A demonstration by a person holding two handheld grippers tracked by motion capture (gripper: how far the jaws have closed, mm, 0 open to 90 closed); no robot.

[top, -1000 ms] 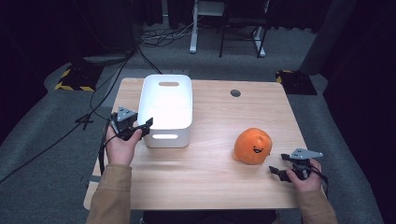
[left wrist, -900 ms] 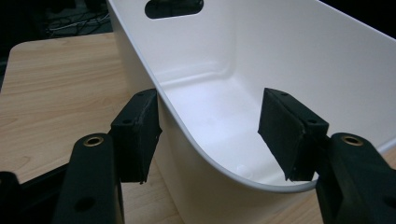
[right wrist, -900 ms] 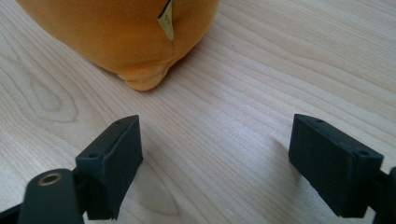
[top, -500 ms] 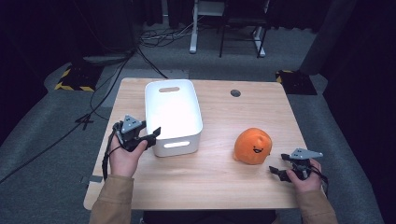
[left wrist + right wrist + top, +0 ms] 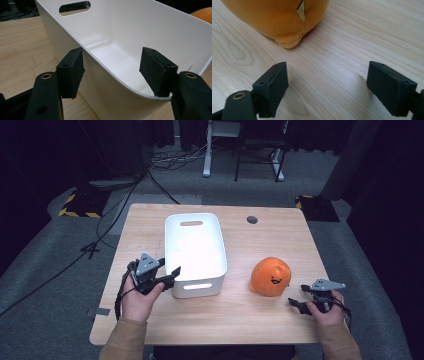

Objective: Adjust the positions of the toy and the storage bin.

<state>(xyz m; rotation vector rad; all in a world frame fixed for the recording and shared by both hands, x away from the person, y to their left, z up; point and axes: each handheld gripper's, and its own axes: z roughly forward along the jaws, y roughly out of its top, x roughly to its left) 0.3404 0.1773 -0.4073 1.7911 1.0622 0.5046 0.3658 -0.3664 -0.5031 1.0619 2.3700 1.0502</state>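
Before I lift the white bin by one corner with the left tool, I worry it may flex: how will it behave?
The white bin looks thin-walled and holds nothing, so it is probably light. Held at one corner by the left tool, it would likely tilt and its rim may flex a little. Its smooth, glossy wall could slip between the pads.

Light fell from above onto the table, while the floor and room behind stayed dim. The white bin glared inside, nearly washed out. Shadows under the orange plush were soft. The high view looked slightly grainy; nearby jaws in both gripper views seemed marginally soft.
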